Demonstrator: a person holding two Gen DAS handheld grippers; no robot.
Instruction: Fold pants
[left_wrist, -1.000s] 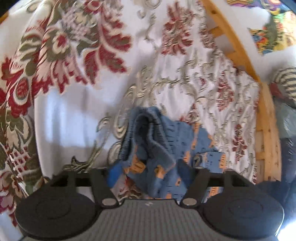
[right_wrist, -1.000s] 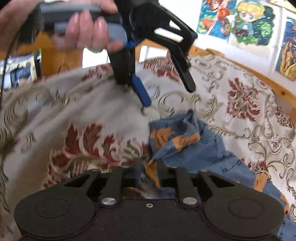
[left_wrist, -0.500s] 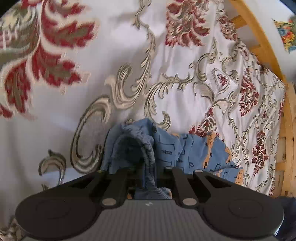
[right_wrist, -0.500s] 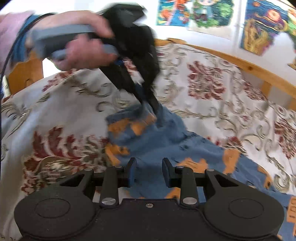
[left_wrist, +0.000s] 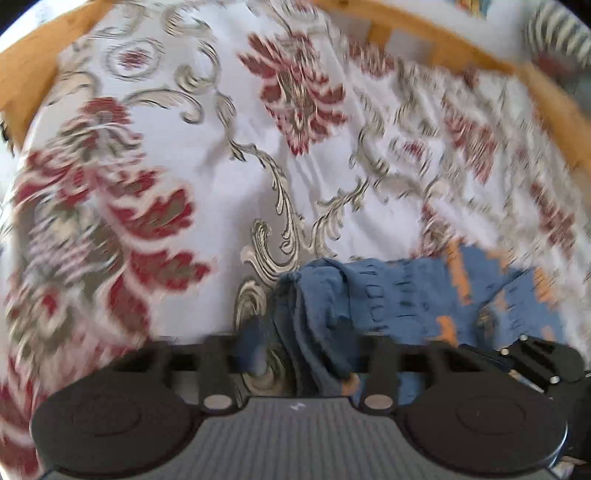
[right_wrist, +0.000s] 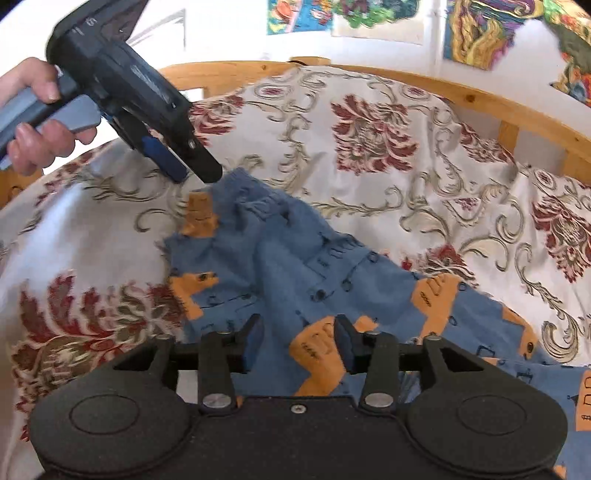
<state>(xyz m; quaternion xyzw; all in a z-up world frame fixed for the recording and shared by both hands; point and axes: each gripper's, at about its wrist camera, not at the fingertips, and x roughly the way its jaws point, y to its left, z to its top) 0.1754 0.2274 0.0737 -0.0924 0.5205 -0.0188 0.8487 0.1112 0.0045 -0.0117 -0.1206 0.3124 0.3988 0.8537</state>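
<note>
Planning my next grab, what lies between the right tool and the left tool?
Only the pants: their blue fabric spans from right tool to left tool, seen in the right wrist view.

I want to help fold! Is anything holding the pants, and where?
Right gripper: open, holding nothing. Left gripper sits at the top edge of the pants, but blur hides whether it grips.

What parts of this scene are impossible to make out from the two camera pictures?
- Left wrist view: the left gripper fingertips are smeared by motion blur, so its grip on the blue pants with orange patches is unclear.
- Right wrist view: the pants' leg ends run off the lower right edge.
</note>
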